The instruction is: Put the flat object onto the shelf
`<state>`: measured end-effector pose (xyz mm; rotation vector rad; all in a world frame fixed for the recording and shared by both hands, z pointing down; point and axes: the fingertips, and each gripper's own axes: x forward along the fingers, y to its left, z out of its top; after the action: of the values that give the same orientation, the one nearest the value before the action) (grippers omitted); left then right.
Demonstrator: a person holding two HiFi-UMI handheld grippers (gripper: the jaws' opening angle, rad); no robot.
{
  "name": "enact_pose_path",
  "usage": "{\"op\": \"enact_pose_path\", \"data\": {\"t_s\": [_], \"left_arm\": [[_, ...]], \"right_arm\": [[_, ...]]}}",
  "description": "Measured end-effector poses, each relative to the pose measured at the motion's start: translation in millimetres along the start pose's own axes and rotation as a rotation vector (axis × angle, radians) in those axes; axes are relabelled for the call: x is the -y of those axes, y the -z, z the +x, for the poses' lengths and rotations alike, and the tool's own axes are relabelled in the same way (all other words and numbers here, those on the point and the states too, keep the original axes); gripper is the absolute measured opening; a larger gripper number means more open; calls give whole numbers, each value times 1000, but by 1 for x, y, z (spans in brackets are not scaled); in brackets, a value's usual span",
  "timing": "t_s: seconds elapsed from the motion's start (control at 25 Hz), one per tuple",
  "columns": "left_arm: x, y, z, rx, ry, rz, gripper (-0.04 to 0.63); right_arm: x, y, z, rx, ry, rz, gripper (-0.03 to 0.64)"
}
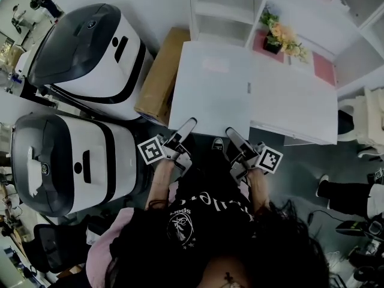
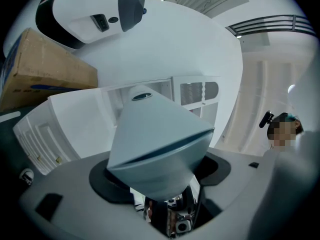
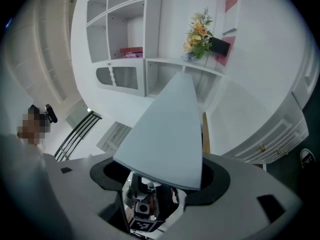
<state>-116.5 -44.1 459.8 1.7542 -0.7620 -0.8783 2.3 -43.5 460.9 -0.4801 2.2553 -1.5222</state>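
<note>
A large white flat board is held out level in front of me, its far edge toward the white shelf unit. My left gripper and right gripper are each shut on the board's near edge, a little apart. In the left gripper view the board fills the middle and hides the jaws. The right gripper view shows the same: the board covers the jaws, with the shelf compartments beyond it.
A cardboard box leans left of the board. Two big white-and-black machines stand at the left. A flower pot sits on a white cabinet top at the right. A person's legs are at the far right.
</note>
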Motion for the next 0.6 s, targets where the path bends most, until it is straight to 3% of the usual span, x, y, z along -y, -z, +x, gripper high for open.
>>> {"op": "enact_pose_path", "data": {"t_s": [0.32,0.6], "left_arm": [[-40,-15,65,-13,-77,-8,339],[-64,-28,95,-25,-122,-15,339]], "right_arm": [[51,-63,19,-36,12,58,318],[80,-89,34,-65,24,98,318]]}}
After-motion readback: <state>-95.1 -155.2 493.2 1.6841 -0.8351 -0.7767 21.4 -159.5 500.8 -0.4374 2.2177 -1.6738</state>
